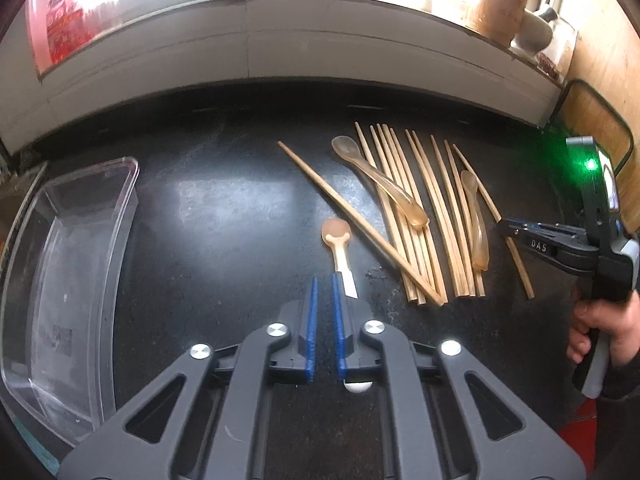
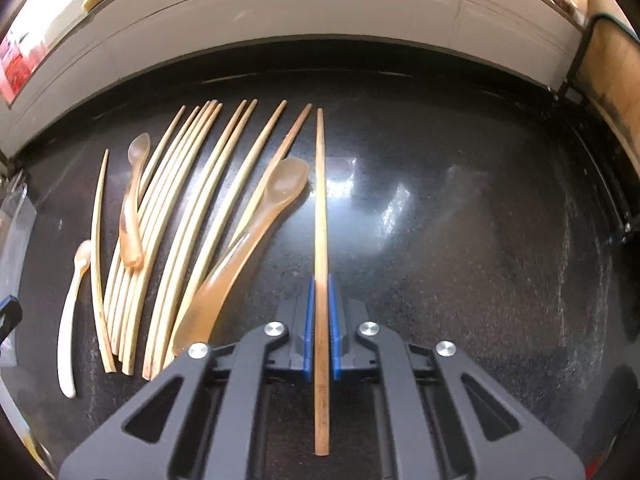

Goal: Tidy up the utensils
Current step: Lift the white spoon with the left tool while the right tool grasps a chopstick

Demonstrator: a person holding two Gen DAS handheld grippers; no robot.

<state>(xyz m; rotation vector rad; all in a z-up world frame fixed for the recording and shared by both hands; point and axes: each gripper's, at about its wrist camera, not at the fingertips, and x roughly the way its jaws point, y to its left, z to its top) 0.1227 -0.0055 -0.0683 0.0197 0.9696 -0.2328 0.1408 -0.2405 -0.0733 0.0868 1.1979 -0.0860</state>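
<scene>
Gripping a chopstick [image 2: 321, 216], right gripper [image 2: 320, 280]; only left view shows tray [image 1: 120, 208].

Glossy black countertop [image 2: 460, 220], wooden chopsticks [image 2: 208, 208]

Backlit window glare, counter [image 1: 224, 200] reflections, fisheye-warped edges

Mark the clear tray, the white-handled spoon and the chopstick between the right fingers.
clear tray [image 1: 120, 216], left wrist view, right rim.
white-handled spoon [image 1: 336, 232], left wrist view, bowl.
chopstick [image 2: 320, 200], right wrist view, mid shaft.
</scene>
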